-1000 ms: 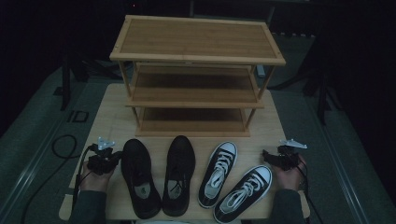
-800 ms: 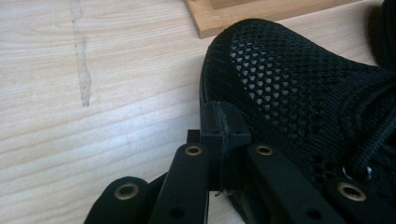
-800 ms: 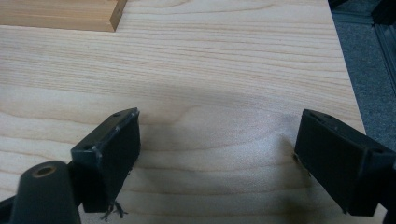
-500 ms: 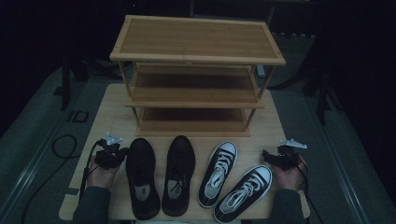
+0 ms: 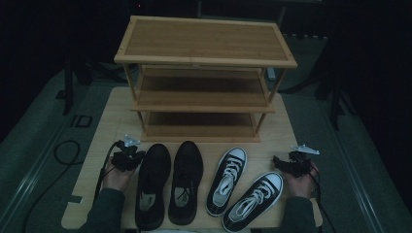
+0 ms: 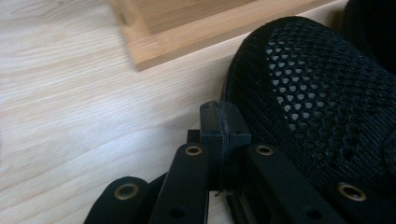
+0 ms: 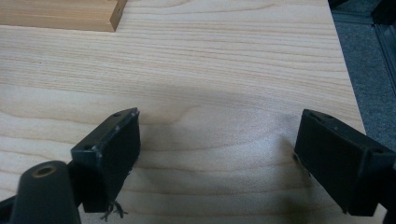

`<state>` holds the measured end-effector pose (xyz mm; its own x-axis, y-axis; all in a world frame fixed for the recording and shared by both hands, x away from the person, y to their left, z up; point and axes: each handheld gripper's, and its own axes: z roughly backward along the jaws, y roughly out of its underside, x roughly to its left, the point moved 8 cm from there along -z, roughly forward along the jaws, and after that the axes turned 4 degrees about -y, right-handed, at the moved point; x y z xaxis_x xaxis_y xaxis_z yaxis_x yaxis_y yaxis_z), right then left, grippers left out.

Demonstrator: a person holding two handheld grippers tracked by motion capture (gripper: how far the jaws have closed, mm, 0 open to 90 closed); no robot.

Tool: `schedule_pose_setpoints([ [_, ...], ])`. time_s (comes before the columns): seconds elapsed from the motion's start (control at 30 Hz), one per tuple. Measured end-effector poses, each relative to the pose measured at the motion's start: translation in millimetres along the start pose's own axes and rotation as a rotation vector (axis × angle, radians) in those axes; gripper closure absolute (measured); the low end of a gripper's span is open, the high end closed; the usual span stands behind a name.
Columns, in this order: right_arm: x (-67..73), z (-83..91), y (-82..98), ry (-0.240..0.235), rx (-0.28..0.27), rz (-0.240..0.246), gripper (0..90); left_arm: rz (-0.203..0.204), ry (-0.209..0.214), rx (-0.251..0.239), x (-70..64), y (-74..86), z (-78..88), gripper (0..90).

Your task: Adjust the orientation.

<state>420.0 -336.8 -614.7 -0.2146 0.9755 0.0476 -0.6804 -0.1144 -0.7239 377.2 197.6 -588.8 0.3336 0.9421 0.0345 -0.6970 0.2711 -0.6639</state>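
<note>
At the lower left of the high view, the left gripper [image 5: 127,156] sits just beside the toe of the left black mesh shoe [image 5: 151,187]. In its own view its jaws are pressed together with nothing between them, tips right at the shoe's edge; I cannot tell whether they touch it. That shoe lies on the worktop [image 5: 104,128], lower centre-left, with its mate [image 5: 185,180] alongside. At the lower right, the right gripper [image 5: 286,165] rests with jaws spread wide over bare wood, near the two black-and-white sneakers [image 5: 243,189]. The wooden shoe rack [image 5: 204,58] stands above them all.
</note>
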Motion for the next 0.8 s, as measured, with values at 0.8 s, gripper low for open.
schedule_pose_setpoints([
  [0.8, 0.1, 0.0, 0.0, -0.001, 0.0, 0.0, 14.1, 0.053, 0.044, -0.038, -0.6, -8.4, 14.5, 64.5],
])
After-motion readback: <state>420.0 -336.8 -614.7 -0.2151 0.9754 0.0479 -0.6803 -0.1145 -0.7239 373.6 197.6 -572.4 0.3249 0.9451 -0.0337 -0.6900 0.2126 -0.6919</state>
